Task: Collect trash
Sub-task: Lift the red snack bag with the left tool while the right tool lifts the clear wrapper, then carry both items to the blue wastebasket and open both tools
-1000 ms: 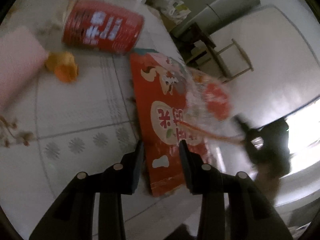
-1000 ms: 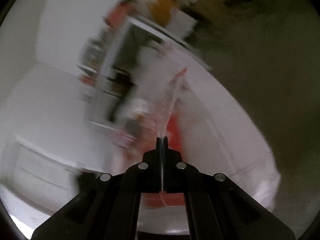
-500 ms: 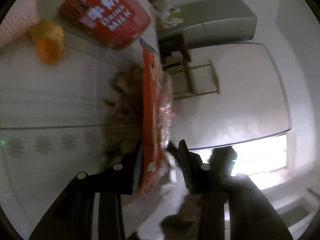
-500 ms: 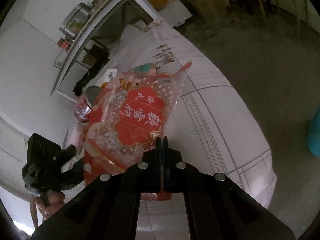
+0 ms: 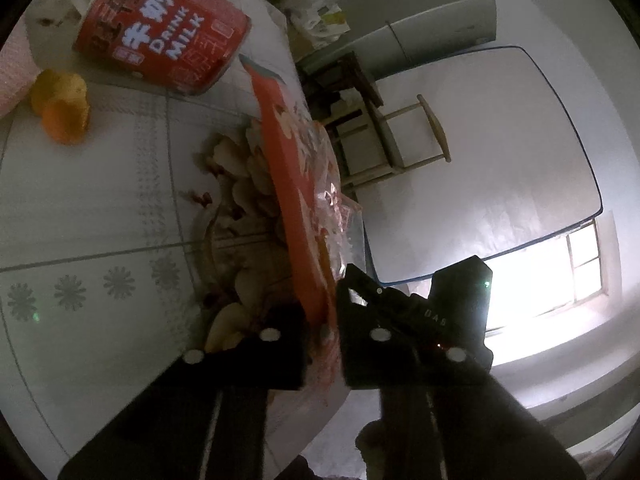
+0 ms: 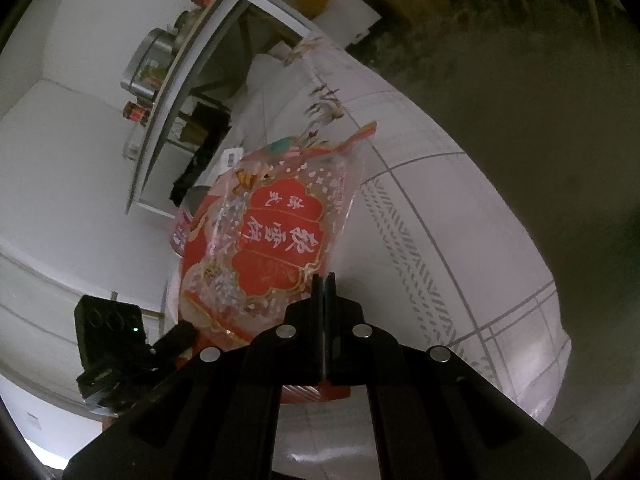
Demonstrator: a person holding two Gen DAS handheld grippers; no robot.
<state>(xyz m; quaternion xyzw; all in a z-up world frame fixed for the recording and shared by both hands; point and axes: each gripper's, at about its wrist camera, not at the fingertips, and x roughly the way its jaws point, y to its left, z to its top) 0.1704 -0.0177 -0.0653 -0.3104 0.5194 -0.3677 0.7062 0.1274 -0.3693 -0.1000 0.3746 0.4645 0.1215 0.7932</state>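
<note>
A flat red snack packet stands on edge at the table's rim. My left gripper has it between its jaws, which are closing, and the pads press its lower edge. A clear plastic bag with a red label hangs against the packet, and my right gripper is shut on the bag's bottom edge. In the left wrist view the bag shows crumpled beside the packet. Pale shells and scraps lie where the packet lay. A red milk can lies on its side behind them.
Orange peel and a pink roll lie at the left of the white patterned table. Beyond the table edge stand a wooden chair, a grey fridge and a white panel. A shelf unit stands behind.
The red packet, flat on the table a second ago, now stands on edge, uncovering shells beneath. The left jaws have narrowed onto it. The right gripper keeps its hold on the clear bag.
</note>
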